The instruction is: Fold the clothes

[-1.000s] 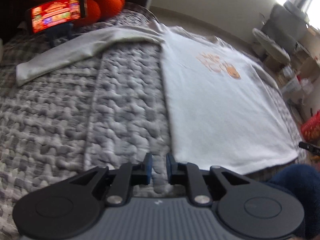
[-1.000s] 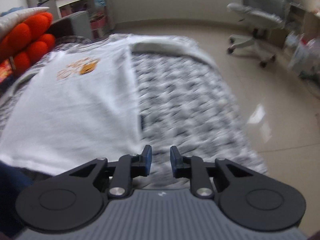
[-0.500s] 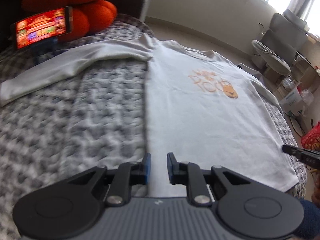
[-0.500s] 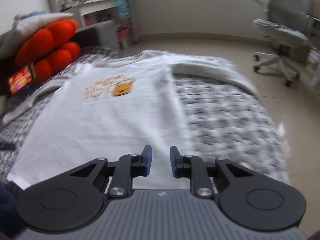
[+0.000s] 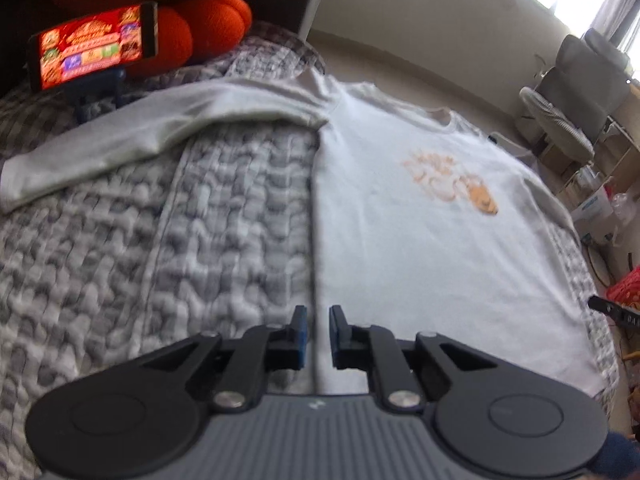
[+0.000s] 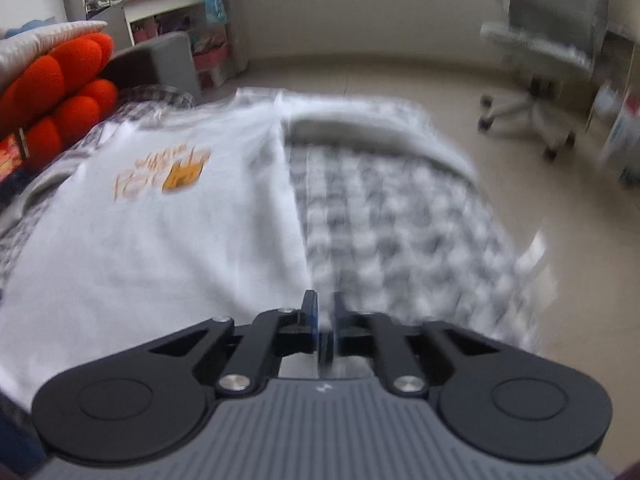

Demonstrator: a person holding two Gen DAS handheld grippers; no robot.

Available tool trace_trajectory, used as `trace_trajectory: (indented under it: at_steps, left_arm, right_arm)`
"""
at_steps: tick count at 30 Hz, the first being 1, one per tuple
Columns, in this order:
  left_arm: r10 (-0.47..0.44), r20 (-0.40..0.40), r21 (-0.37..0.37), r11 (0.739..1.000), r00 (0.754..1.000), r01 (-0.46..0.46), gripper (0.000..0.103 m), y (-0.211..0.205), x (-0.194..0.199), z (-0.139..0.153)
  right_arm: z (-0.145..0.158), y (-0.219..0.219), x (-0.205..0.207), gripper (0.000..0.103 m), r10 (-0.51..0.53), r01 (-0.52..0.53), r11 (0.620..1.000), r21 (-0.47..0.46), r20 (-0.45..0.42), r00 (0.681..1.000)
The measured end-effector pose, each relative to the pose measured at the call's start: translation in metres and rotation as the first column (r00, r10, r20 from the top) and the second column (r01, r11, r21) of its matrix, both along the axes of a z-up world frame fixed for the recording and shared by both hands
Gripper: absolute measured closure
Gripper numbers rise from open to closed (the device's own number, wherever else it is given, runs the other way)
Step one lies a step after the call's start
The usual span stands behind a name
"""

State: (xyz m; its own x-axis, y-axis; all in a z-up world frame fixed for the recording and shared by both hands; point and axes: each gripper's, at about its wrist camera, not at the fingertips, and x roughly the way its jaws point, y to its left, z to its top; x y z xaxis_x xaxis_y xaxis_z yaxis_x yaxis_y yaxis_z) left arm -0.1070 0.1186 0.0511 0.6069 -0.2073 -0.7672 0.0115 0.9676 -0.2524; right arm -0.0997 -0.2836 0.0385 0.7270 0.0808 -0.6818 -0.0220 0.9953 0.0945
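White long-sleeved shirt [image 5: 420, 240] lies flat, front up, on a bed covered by a grey checked quilt [image 5: 180, 248]. An orange print [image 5: 452, 184] marks the chest. The hem lies at the near edge of the bed, the collar toward the far edge. One sleeve [image 5: 140, 136] is spread sideways across the quilt toward the left edge; the other sleeve [image 6: 380, 132] lies toward the right edge.

Left claw [image 5: 318, 338] is over the shirt's left side edge near the hem. Its jaws stand narrow, with a small gap between them, and have just been closing. The shirt edge shows through the gap; contact cannot be determined.

Right claw [image 6: 326, 320] is over the shirt's right side edge near the hem. Its jaws stand very narrow and have just been closing. This view is blurred, so whether cloth is pinched cannot be told.

At the far left corner of the bed, a phone [image 5: 94, 52] with a lit red screen stands on a holder before an orange cushion [image 5: 192, 28]. An office chair [image 6: 552, 60] stands on the floor beyond the bed
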Motion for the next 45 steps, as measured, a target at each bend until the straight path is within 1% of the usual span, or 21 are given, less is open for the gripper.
trace_trajectory:
  at_steps: [2, 6, 9, 11, 13, 14, 16, 19, 21, 24, 27, 28, 29, 30, 32, 34, 37, 38, 40, 41, 45]
  left_arm:
    - [-0.006, 0.007, 0.006, 1.0, 1.0, 0.006, 0.09, -0.004, 0.009, 0.002]
    - [-0.023, 0.008, 0.006, 1.0, 1.0, 0.023, 0.089, -0.016, 0.034, 0.0]
    - [-0.032, 0.002, -0.003, 0.999, 0.999, 0.032, 0.088, -0.024, 0.054, -0.004]
    - [-0.032, -0.003, 0.017, 0.999, 0.999, 0.032, 0.087, -0.029, 0.069, -0.011]
    - [-0.036, 0.002, 0.034, 0.999, 0.999, 0.036, 0.087, -0.031, 0.078, -0.015]
    - [-0.038, 0.011, 0.031, 0.999, 0.999, 0.038, 0.087, -0.03, 0.081, -0.015]
    - [-0.037, 0.016, 0.014, 0.999, 0.999, 0.036, 0.087, -0.026, 0.088, -0.013]
    - [-0.002, 0.05, 0.004, 1.0, 0.999, 0.002, 0.087, -0.015, 0.104, -0.007]
    - [0.008, 0.069, -0.011, 1.0, 0.998, -0.007, 0.084, -0.011, 0.117, -0.002]
    - [0.016, 0.082, -0.026, 1.0, 0.997, -0.014, 0.081, -0.012, 0.141, 0.0]
    - [0.03, 0.077, 0.002, 1.0, 0.997, -0.031, 0.081, -0.016, 0.164, -0.007]
    - [0.037, 0.071, 0.016, 0.999, 0.997, -0.039, 0.081, -0.017, 0.172, -0.011]
    - [0.044, 0.07, 0.008, 0.999, 0.997, -0.044, 0.081, -0.014, 0.176, -0.012]
    - [0.05, 0.07, -0.002, 0.999, 0.996, -0.05, 0.081, -0.011, 0.179, -0.014]
    - [0.062, 0.069, -0.022, 0.998, 0.996, -0.06, 0.081, -0.006, 0.186, -0.016]
    - [0.062, 0.068, -0.037, 0.998, 0.996, -0.06, 0.081, 0.0, 0.189, -0.015]
    - [0.069, 0.082, -0.046, 0.997, 0.994, -0.066, 0.08, 0.004, 0.181, -0.014]
    - [0.071, 0.084, -0.042, 0.997, 0.994, -0.067, 0.08, 0.004, 0.179, -0.015]
    - [0.072, 0.09, -0.035, 0.997, 0.993, -0.069, 0.08, 0.004, 0.179, -0.019]
    - [0.072, 0.089, -0.029, 0.997, 0.993, -0.07, 0.08, 0.004, 0.18, -0.018]
    - [0.071, 0.095, 0.003, 0.997, 0.993, -0.071, 0.08, 0.002, 0.176, -0.008]
  right_arm:
    - [0.007, 0.0, 0.015, 0.086, 0.006, -0.007, 0.999, 0.05, 0.011, 1.0]
    - [0.008, 0.014, 0.048, 0.086, 0.045, -0.046, 0.998, 0.046, 0.026, 0.999]
    - [0.001, 0.025, 0.073, 0.086, 0.081, -0.081, 0.994, 0.07, 0.009, 0.997]
    - [-0.006, 0.034, 0.089, 0.086, 0.109, -0.108, 0.991, 0.08, -0.003, 0.994]
    - [-0.013, 0.04, 0.101, 0.087, 0.123, -0.121, 0.991, 0.063, -0.016, 0.992]
    - [-0.018, 0.042, 0.107, 0.089, 0.124, -0.123, 0.991, 0.048, -0.019, 0.992]
    - [-0.02, 0.04, 0.115, 0.089, 0.112, -0.112, 0.993, 0.044, 0.006, 0.994]
    - [-0.019, 0.03, 0.129, 0.091, 0.078, -0.079, 0.994, 0.076, 0.021, 0.997]
    - [-0.018, 0.026, 0.141, 0.092, 0.073, -0.075, 0.992, 0.098, 0.027, 0.997]
    - [-0.014, 0.034, 0.158, 0.091, 0.089, -0.092, 0.993, 0.072, 0.04, 0.995]
    - [-0.014, 0.043, 0.176, 0.091, 0.107, -0.108, 0.994, 0.026, 0.048, 0.993]
    - [-0.016, 0.043, 0.183, 0.097, 0.102, -0.102, 0.995, 0.013, 0.042, 0.994]
    - [-0.018, 0.04, 0.189, 0.103, 0.087, -0.087, 0.996, 0.001, 0.034, 0.996]
    - [-0.02, 0.037, 0.194, 0.103, 0.08, -0.081, 0.997, 0.008, 0.032, 0.996]
    - [-0.021, 0.031, 0.2, 0.103, 0.061, -0.06, 0.998, -0.016, 0.05, 0.997]
    - [-0.021, 0.033, 0.203, 0.103, 0.062, -0.059, 0.997, -0.056, 0.06, 0.996]
    - [-0.017, 0.041, 0.199, 0.103, 0.074, -0.066, 0.992, -0.106, 0.076, 0.994]
    - [-0.014, 0.042, 0.195, 0.103, 0.068, -0.059, 0.993, -0.1, 0.091, 0.994]
    - [-0.02, 0.045, 0.193, 0.098, 0.08, -0.071, 0.991, -0.115, 0.079, 0.994]
    - [-0.024, 0.046, 0.193, 0.102, 0.088, -0.079, 0.989, -0.125, 0.069, 0.994]
    - [-0.017, 0.05, 0.196, 0.103, 0.074, -0.064, 0.985, -0.159, 0.06, 0.995]
